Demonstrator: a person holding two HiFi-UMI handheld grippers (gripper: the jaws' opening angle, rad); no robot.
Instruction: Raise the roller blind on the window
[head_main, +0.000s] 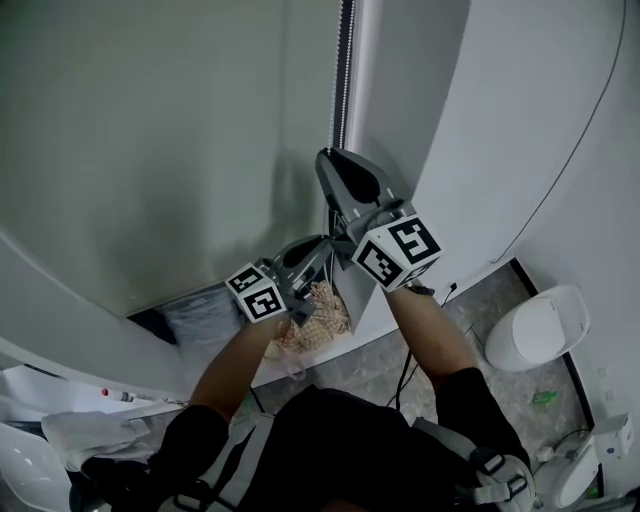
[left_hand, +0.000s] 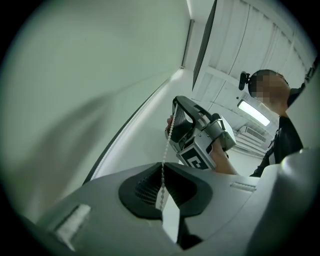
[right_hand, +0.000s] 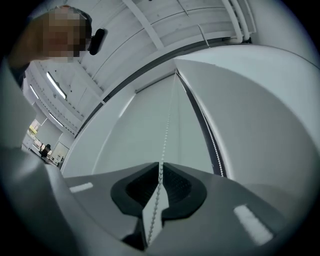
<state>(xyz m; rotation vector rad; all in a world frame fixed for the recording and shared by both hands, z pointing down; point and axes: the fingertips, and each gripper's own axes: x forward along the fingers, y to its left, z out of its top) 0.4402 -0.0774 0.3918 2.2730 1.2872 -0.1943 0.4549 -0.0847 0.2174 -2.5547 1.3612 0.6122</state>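
My right gripper (right_hand: 160, 169) pinches the bead chain (right_hand: 168, 120), which runs toward twelve o'clock; my left gripper (left_hand: 162, 167) clamps it lower.

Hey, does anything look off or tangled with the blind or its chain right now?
Nothing stands out. The bead chain runs straight and untangled through the left gripper and right gripper, and the roller blind hangs flat, with no creases or tears visible.

— The roller blind (head_main: 150, 130)?
— Smooth, matt cloth. Its bead chain (left_hand: 166, 150) looks like glossy white plastic.
— And the left gripper (left_hand: 162, 167)?
— Matt grey plastic, jaws lined with ribbed black pads. At five o'clock, the floor (head_main: 520, 390) looks like polished stone.
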